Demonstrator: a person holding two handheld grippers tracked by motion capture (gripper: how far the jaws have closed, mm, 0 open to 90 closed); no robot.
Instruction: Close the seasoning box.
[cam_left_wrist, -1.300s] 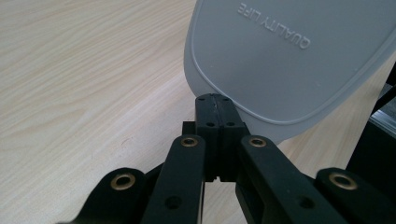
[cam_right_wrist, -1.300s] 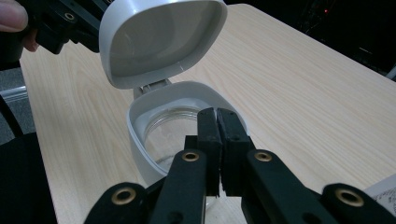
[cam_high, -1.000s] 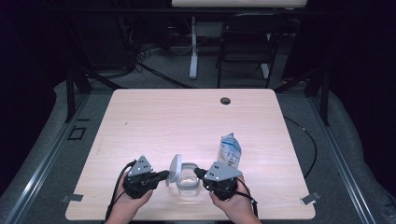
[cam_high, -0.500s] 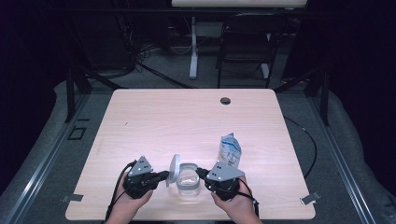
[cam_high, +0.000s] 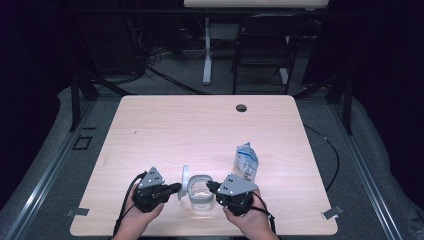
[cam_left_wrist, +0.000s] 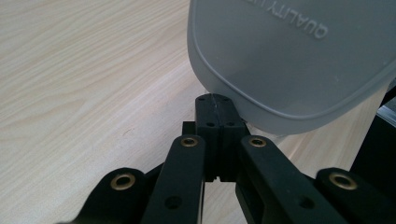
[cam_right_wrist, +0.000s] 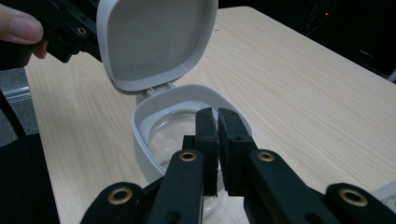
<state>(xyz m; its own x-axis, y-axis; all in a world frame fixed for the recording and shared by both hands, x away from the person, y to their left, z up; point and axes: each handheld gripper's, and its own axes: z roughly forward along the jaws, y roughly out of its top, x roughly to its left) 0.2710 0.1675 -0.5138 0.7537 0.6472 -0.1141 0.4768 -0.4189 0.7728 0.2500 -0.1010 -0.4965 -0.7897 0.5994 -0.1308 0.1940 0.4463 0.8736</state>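
Holding unchanged, both grippers flank the open container (cam_high: 201, 194).

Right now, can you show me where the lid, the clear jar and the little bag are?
lid (cam_right_wrist: 149, 42): right gripper view, middle of its inner face.
clear jar (cam_high: 201, 181): high view, white rim at its mouth.
little bag (cam_high: 246, 160): high view, middle of its printed front.
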